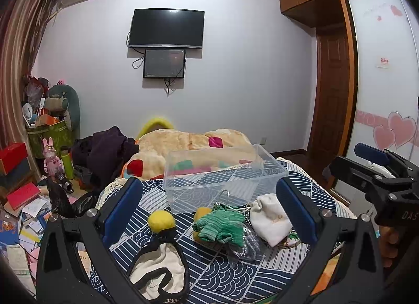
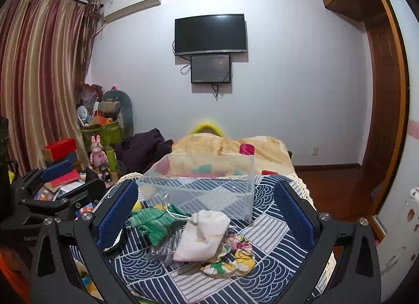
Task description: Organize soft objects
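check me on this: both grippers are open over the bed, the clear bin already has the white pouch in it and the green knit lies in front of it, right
Not quite. The bin is empty; the white pouch lies on the bed in front of it, beside the green knit, as the right wrist view shows. Both the left gripper and right gripper are open.

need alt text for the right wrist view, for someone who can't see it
An open two-finger gripper with blue pads hovers over a bed with a navy and white patterned cover, framing a white drawstring pouch, a green knitted garment and a floral fabric piece. Behind them stands an empty clear plastic box.
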`<state>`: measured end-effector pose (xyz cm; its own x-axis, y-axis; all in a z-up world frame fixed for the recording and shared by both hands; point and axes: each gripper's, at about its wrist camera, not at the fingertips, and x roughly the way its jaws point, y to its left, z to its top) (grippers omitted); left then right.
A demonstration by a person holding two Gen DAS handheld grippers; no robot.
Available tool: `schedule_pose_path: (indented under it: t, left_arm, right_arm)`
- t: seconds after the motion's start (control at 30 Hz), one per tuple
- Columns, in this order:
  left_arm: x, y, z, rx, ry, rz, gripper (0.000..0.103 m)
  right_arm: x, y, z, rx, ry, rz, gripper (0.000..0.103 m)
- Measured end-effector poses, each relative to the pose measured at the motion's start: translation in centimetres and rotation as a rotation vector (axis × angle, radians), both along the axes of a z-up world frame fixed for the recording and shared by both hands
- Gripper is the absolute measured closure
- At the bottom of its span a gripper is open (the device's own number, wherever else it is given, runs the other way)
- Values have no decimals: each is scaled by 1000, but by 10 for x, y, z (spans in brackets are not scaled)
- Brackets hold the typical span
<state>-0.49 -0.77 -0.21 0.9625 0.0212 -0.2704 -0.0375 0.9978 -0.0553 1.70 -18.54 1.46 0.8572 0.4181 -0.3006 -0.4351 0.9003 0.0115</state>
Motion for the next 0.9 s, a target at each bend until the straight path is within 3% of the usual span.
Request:
schedule_pose_path:
  t: [0.73,0.9]
  left_arm:
    - [-5,-1,8,1,-17,-6,0]
    - [-3,3,4,2,14,-2,0]
  right_arm:
    - [-1,1,0,10,-17,24,0]
    - [2,0,-5,4,5,5,0]
